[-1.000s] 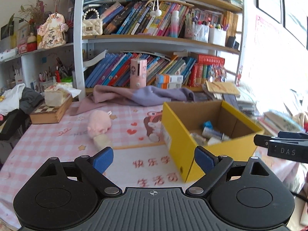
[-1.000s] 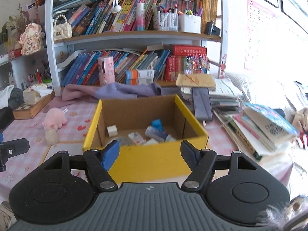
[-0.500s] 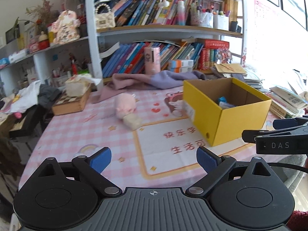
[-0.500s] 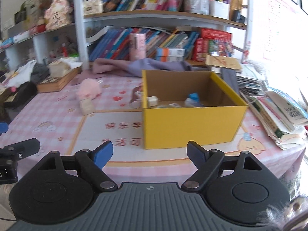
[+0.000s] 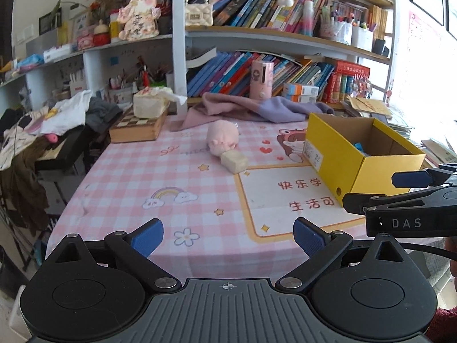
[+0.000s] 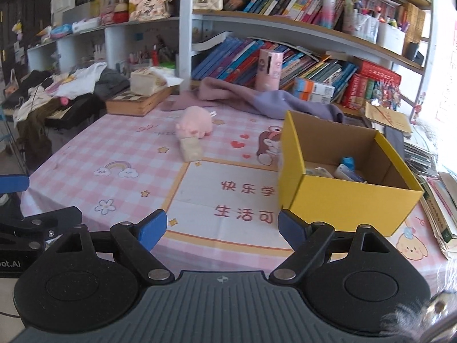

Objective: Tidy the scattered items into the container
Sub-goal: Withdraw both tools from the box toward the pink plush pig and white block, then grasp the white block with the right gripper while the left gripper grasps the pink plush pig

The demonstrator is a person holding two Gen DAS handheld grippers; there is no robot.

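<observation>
Only rightward, box contents (image 6: 347, 170)

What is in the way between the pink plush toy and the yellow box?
Nothing visible. The pink plush toy and the cream block touching it lie on bare tablecloth, and the cloth is bare from there across to the open-topped yellow box. The left claw and right claw are both open and empty.

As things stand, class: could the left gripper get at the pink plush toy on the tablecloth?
Probably yes. The left gripper is open and empty, and only bare tablecloth lies between it and the pink plush toy; the yellow box sits off to the side.
</observation>
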